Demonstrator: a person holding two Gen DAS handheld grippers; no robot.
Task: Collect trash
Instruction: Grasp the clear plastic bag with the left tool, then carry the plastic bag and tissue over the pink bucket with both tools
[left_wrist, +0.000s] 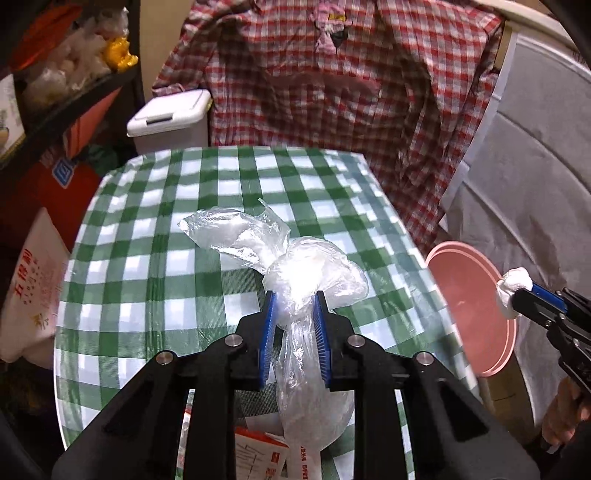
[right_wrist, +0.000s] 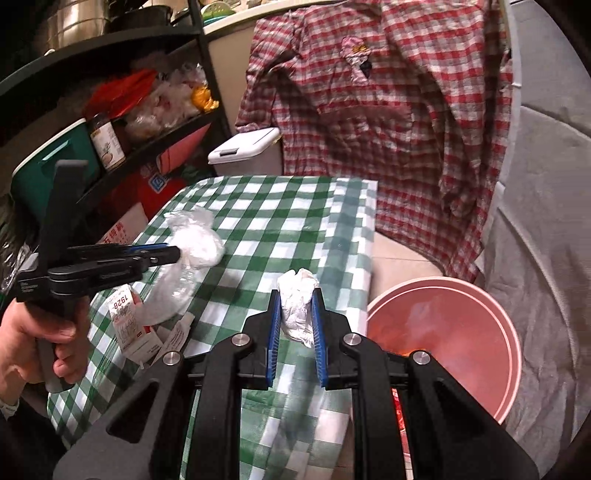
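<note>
Trash: left gripper (left_wrist: 294, 308) clamps one plastic bag (left_wrist: 295, 273), right gripper (right_wrist: 297, 308) one tissue (right_wrist: 297, 302).

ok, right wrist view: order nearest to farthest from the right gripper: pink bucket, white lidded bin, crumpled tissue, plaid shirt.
1. crumpled tissue, clamped in the right gripper jaws
2. pink bucket, low on the right, beside the table
3. white lidded bin, past the table's far edge, left
4. plaid shirt, hanging behind; close to the bin in depth, hard to separate
</note>
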